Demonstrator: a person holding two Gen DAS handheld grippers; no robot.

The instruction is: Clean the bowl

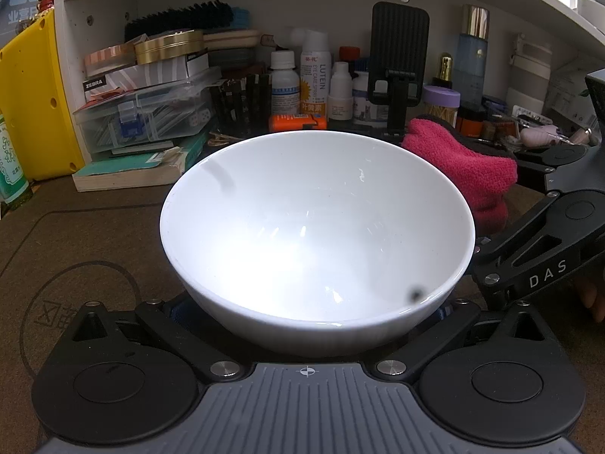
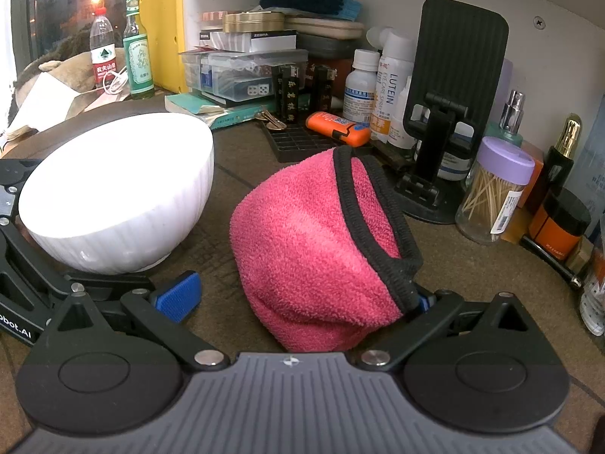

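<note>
A white bowl [image 1: 317, 227] stands on the brown desk mat, with a dark smear on its far left inner wall and a dark spot near its right front rim. My left gripper [image 1: 308, 325] is spread around the bowl's base; the bowl hides its fingertips, so contact is unclear. The bowl also shows in the right wrist view [image 2: 117, 193] at left. My right gripper [image 2: 298, 299] is open; a pink cloth [image 2: 321, 249] with black trim covers its right finger, and its blue left pad [image 2: 177, 295] is bare. The cloth [image 1: 465, 166] sits right of the bowl.
The shelf behind is crowded: books and boxes [image 1: 151, 113], bottles [image 1: 314, 75], a black phone stand [image 2: 450, 113], a toothpick jar [image 2: 491, 189], an orange tube [image 2: 336, 128]. Two bottles [image 2: 117, 45] stand at the far left.
</note>
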